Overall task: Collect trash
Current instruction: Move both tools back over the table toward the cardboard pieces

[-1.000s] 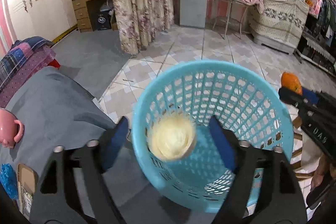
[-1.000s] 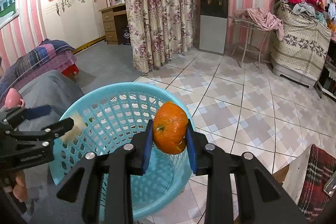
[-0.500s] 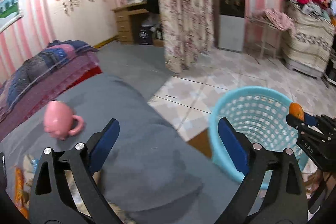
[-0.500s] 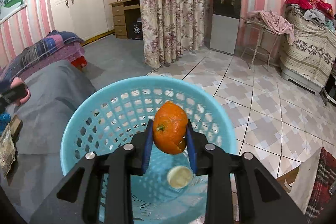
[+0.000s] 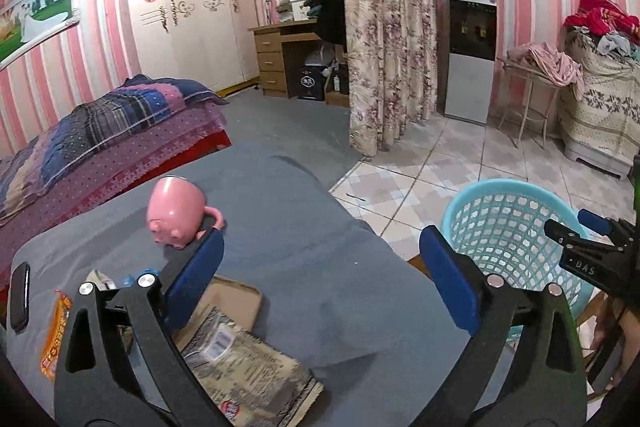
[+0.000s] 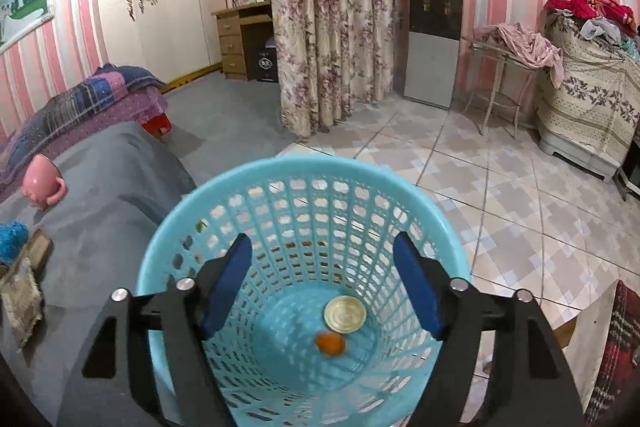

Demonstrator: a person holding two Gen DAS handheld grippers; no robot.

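Behind right tongs [image 6: 322, 285], blurred orange peel [image 6: 330, 343]

Left wrist cam faced the grey table [image 5: 304, 275]; right looked down, close, into the basket [image 6: 304, 167] (both saw basket [image 5: 508, 187]).

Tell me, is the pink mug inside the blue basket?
No, the pink mug lies on the grey cloth, outside the blue basket.
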